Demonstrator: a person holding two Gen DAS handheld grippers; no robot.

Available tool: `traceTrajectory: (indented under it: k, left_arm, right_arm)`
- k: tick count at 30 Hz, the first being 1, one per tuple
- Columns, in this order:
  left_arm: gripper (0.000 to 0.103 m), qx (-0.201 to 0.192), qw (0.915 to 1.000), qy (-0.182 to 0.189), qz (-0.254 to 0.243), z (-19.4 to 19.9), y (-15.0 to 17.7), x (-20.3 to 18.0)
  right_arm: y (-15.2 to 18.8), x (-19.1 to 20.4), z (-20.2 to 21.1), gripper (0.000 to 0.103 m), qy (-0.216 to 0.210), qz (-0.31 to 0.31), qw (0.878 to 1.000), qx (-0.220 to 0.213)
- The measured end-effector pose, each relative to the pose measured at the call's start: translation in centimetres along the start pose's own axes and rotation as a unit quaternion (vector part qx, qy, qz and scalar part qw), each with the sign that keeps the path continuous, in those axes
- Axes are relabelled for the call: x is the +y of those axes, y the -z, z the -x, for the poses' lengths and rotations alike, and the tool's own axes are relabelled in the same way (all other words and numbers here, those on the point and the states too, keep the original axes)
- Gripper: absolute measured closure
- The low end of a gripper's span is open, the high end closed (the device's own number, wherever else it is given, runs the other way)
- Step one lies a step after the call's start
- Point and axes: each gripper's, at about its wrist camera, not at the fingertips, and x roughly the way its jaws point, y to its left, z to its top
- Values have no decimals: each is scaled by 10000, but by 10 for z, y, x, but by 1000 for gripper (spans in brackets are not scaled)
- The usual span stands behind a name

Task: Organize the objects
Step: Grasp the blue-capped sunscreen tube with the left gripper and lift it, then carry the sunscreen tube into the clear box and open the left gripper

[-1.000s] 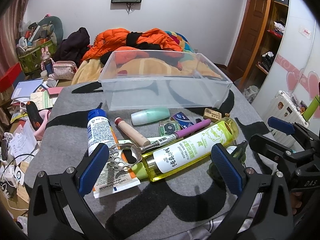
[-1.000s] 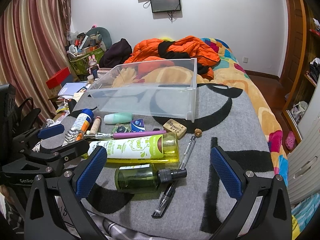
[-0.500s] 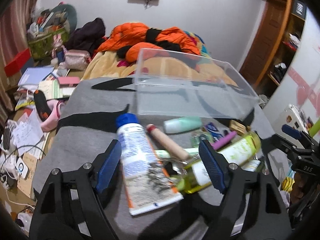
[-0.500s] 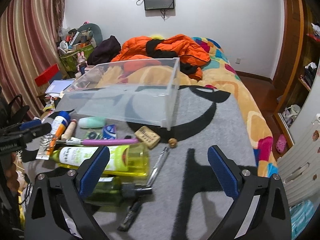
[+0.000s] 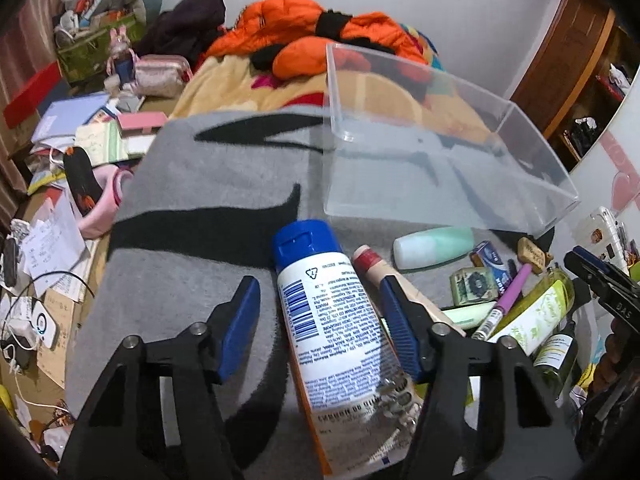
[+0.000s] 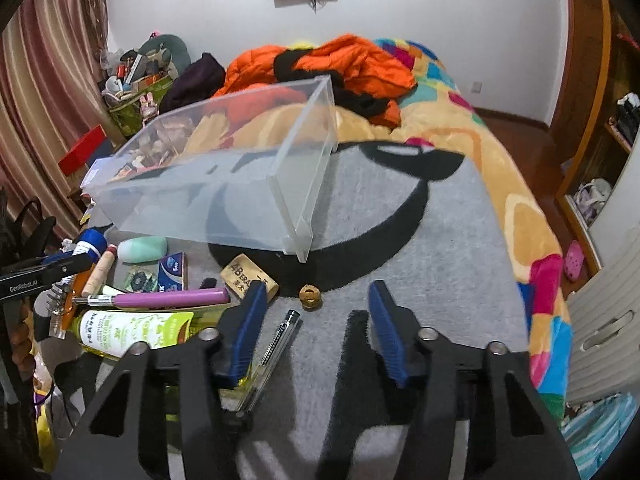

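A clear plastic bin stands on the grey blanket; it also shows in the right wrist view. In front of it lie a white tube with a blue cap, a mint bottle, a purple pen, a yellow-green bottle, an eraser and a small wooden nut. My left gripper is open, its pads on either side of the white tube without touching it. My right gripper is open and empty, low over the blanket just before the nut, beside a clear pen.
An orange jacket lies on the bed behind the bin. Papers, books and a pink slipper crowd the left side. The bed edge and a white drawer unit are at the right. A small blue box and a green tin lie among the objects.
My left gripper has moved left and down, narrowed its jaws and now straddles the white tube. My right gripper has moved right and forward toward the nut and narrowed too.
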Motion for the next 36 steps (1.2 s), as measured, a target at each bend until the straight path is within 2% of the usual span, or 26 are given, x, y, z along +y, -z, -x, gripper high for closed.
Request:
traceTrajectory:
  k: [5,9,11,21,28,36]
  left_arm:
    - [47,108,9999,92,37,-12,0,1]
    - [59,-13,9996,-217,-176,-14,1,-5]
    - [60,-69,9992,-294,-264,-13,3,-6]
    - [61,-391,9987,-331,-57,10,3,1]
    - [61,-1008,9944,-304,-26,51,-5,-2]
    - [61,-1507,9883,-214,-134,88,-10,-16]
  right_arm:
    - [3,3,-12,76,23,86,9999,109]
    - [5,6,-21,88,73,180,9997,176]
    - [6,6,-21,91,11,146,9998,133]
    - [3,6,-6,91,76,112,9998,-145]
    - [-5,12,19,91,81,115,9985,-529]
    - [-15,21,44,91,-70,131,9957,-912]
